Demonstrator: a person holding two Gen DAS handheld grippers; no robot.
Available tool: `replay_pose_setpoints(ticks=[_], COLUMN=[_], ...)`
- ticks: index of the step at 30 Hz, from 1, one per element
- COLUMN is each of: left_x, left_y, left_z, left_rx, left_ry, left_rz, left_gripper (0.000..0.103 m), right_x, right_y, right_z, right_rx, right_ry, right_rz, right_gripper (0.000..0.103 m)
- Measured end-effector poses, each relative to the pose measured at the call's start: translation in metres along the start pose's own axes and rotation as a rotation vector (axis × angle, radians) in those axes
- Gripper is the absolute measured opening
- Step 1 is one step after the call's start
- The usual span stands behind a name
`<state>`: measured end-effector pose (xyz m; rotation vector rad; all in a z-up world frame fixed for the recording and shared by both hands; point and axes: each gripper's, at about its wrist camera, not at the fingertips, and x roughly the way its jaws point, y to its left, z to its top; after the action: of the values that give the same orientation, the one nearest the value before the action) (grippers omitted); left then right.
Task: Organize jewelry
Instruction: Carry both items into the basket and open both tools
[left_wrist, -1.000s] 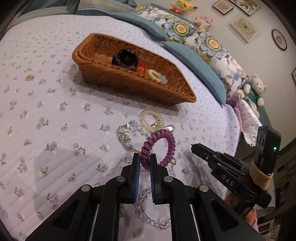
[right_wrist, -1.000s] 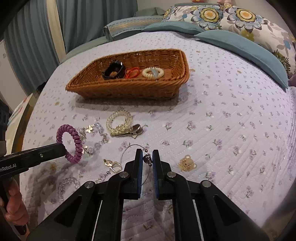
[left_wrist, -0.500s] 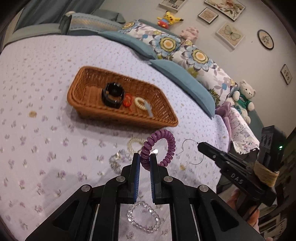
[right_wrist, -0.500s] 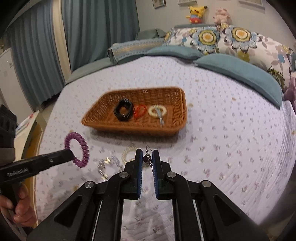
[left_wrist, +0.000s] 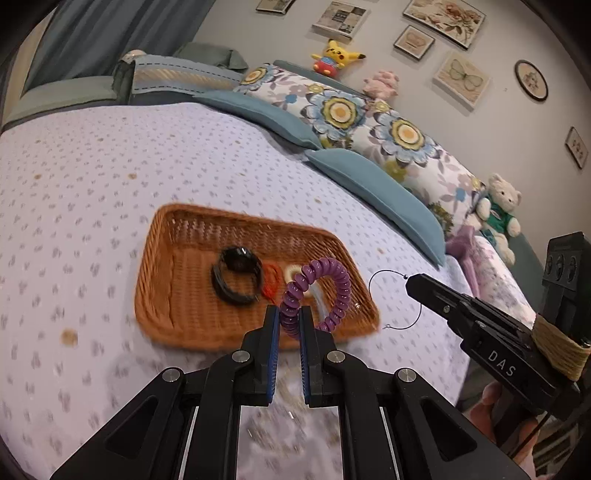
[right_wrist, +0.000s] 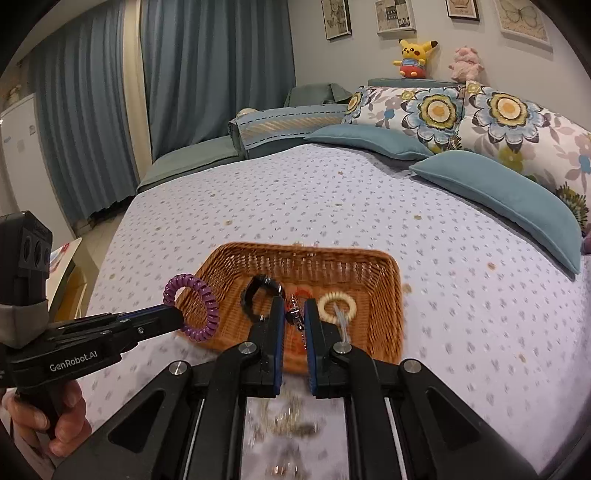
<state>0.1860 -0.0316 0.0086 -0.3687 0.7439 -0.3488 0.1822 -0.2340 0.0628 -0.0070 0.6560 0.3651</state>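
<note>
Two grippers are being held above a lilac flowered bedspread (right_wrist: 461, 295), each clenched on a piece of jewelry. The left gripper (left_wrist: 287, 317) is being kept closed on a purple spiral bracelet (left_wrist: 321, 288), which is standing up from between its blue-lined fingers (left_wrist: 271, 332); in the right wrist view the same bracelet (right_wrist: 192, 310) is being carried at the tip of that gripper (right_wrist: 177, 317), in front of the basket's near left corner. The right gripper (right_wrist: 294, 317) is being kept pinched on a small metal clasp (right_wrist: 293, 315) of a thin wire necklace (left_wrist: 391, 299), whose loop is being shown hanging from its tip (left_wrist: 412, 284) in the left wrist view, beside the basket's right end. A woven wicker basket (right_wrist: 391, 295) is being seen on the bedspread ahead of both grippers, and three pieces are lying in it side by side: a black band (left_wrist: 236, 273), a red loop (left_wrist: 271, 282) and a cream ring (right_wrist: 338, 304). More jewelry is being glimpsed on the bedspread below the grippers, too blurred to be told apart. Part of a hand (right_wrist: 40, 417) is being shown around the left gripper's handle.
</note>
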Motion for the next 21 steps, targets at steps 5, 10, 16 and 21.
replay_pose_setpoints(ticks=[5,10,16,21], left_x=[0.038,0.079,0.110,0.115], left_y=[0.025,0.044,0.058,0.062], left_z=[0.024,0.030,0.020,0.018], left_rx=[-0.029,-0.048,-0.094,-0.102], left_ry=[0.030,0.081,0.124,0.127], left_rz=[0.007,0.029,0.063,0.062], left_gripper=[0.010,0.010,0.010,0.010], right_x=[0.051,0.109,0.142,0.144], right_y=[-0.008,-0.021,-0.037,-0.041], right_z=[0.011,0.010,-0.002,-0.007], right_rx=[0.021,0.061,0.104,0.103], right_ry=[0.042,0.125,0.180,0.184], right_rz=[-0.012,-0.018,-0.042,-0.054], right_gripper=[0.012,0.012,0.012,0.012])
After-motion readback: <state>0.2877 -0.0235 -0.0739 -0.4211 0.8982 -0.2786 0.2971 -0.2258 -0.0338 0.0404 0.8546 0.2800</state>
